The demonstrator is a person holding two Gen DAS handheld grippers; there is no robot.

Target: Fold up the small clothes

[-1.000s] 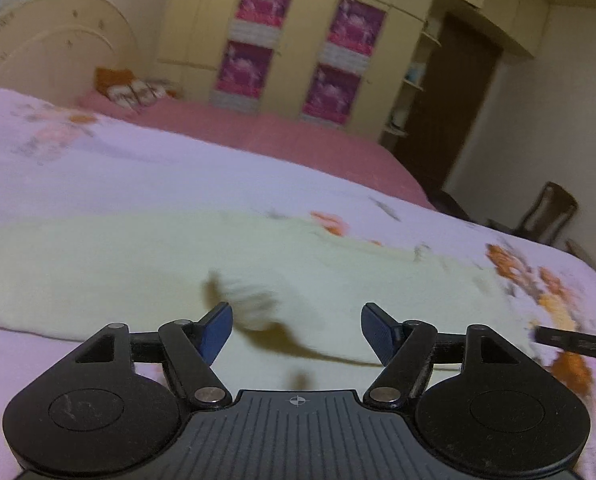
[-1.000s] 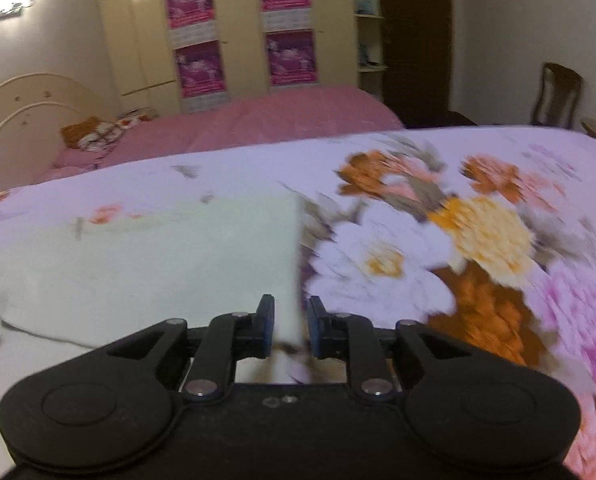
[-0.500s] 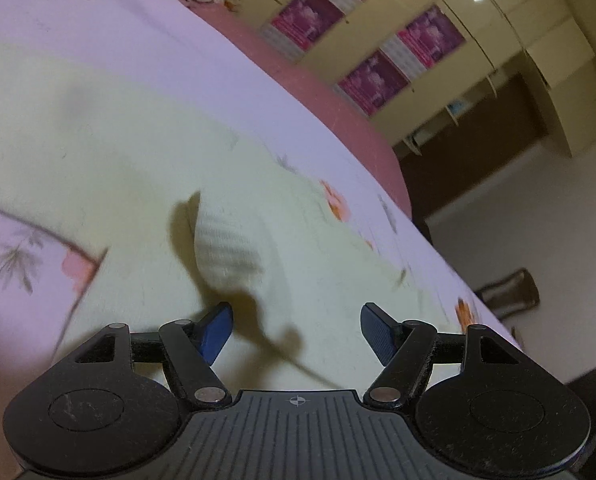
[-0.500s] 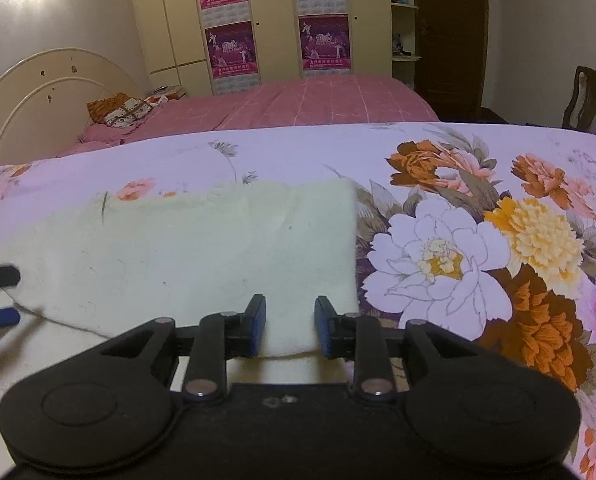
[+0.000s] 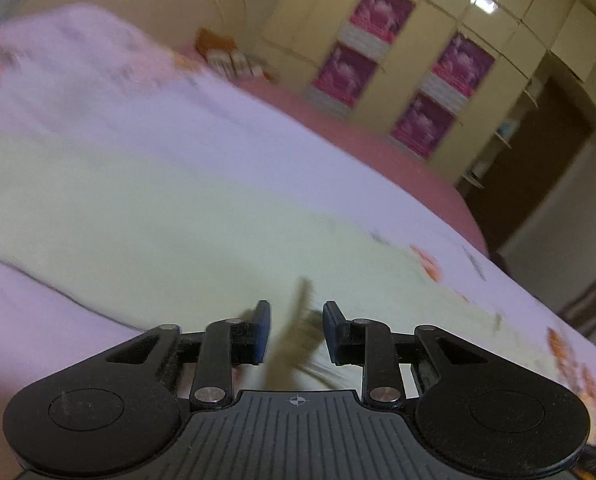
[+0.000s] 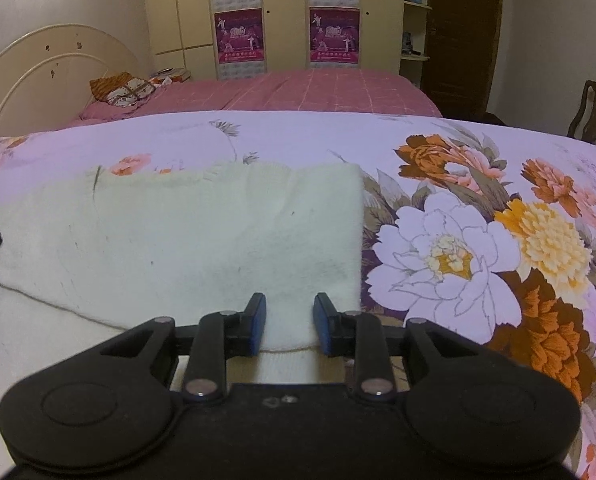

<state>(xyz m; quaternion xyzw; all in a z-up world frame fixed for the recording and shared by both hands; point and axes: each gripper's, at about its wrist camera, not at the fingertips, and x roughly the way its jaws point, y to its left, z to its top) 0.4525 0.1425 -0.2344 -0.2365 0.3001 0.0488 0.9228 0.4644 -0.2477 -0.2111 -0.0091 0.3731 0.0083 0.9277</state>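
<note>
Pale cream garment [image 6: 202, 240] lies flat on floral bedspread [image 6: 477, 216], its right edge straight beside a large white flower print. Right gripper [image 6: 289, 322] sits low over the garment's near right corner, 2 blue-padded fingers [image 6: 256, 320] apart w/ a fabric strip between them; jaws released, not pinching. Left wrist view is motion-blurred: left gripper [image 5: 296, 330] hovers over the garment [image 5: 170, 216] near its near edge, jaws parted w/ a gap, a blurred fold or shadow between the pads; whether cloth touches them cannot be told. Bkgd: pink bed [image 6: 298, 92], wardrobe w/ 4 magenta posters [image 6: 333, 36], chair [image 6: 593, 116] at right.
</note>
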